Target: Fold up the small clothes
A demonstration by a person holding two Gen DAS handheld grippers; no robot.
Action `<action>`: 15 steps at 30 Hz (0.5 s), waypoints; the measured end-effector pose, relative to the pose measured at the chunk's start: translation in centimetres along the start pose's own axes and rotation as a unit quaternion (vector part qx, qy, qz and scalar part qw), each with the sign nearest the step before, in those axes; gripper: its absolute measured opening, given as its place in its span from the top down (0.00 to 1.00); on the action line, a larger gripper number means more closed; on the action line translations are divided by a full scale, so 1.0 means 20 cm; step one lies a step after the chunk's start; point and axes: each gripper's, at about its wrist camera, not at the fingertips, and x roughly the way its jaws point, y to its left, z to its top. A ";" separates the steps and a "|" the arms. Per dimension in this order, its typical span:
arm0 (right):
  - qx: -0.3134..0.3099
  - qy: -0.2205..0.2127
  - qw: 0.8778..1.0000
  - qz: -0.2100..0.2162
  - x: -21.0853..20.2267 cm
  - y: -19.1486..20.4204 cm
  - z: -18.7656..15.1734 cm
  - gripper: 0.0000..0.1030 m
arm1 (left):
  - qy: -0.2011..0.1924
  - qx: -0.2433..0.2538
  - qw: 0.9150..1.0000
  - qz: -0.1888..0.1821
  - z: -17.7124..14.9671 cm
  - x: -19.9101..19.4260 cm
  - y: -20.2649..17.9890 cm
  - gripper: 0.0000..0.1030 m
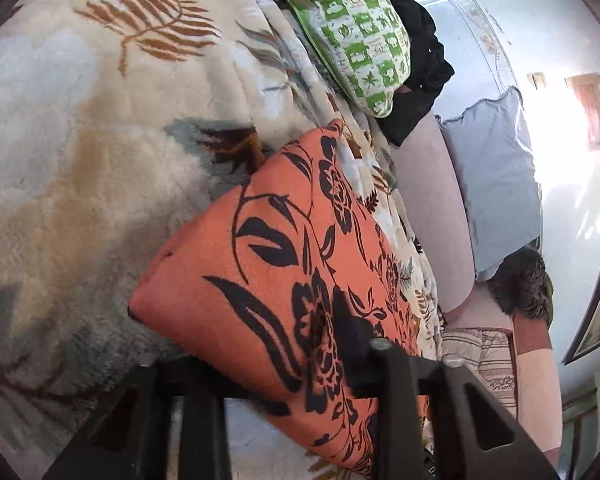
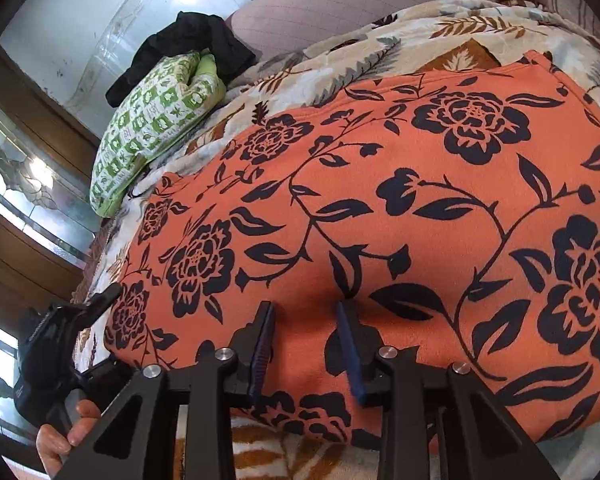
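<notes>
One orange cloth with black flowers spread on a leaf-print blanket, right gripper open wide, both fingers resting on its near edge, left gripper under a lifted corner, grip unclear, one green pillow, one black garment behind
</notes>
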 end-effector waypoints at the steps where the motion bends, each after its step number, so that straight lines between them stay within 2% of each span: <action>1: 0.003 -0.001 1.000 0.003 0.00 -0.01 0.00 0.66 | -0.005 0.008 1.000 0.004 0.00 0.00 -0.01 0.77; 5: -0.034 0.009 0.999 -0.002 -0.01 0.00 -0.01 0.66 | -0.021 0.035 0.999 0.004 0.00 0.00 -0.06 0.77; 7: -0.043 0.015 0.999 -0.004 -0.02 0.01 -0.01 0.66 | -0.012 0.033 0.999 0.012 0.00 0.03 -0.05 0.70; 8: -0.034 0.016 0.999 0.001 -0.02 0.00 0.00 0.66 | 0.000 0.023 1.000 0.008 0.00 0.06 -0.03 0.62; 9: -0.017 0.013 1.000 0.010 -0.04 -0.02 0.00 0.66 | 0.011 0.010 1.000 0.004 0.00 0.08 -0.01 0.63; 11: 0.002 -0.005 1.000 0.024 -0.09 -0.02 0.01 0.67 | -0.001 0.018 1.000 0.003 0.00 0.07 -0.03 0.64; 13: -0.032 -0.042 0.999 0.013 -0.15 0.03 0.03 0.67 | -0.013 0.048 0.999 0.011 -0.01 0.05 -0.08 0.77; 15: -0.061 -0.072 0.995 0.012 -0.19 0.09 0.04 0.68 | -0.025 0.079 0.996 0.022 -0.02 0.04 -0.14 0.81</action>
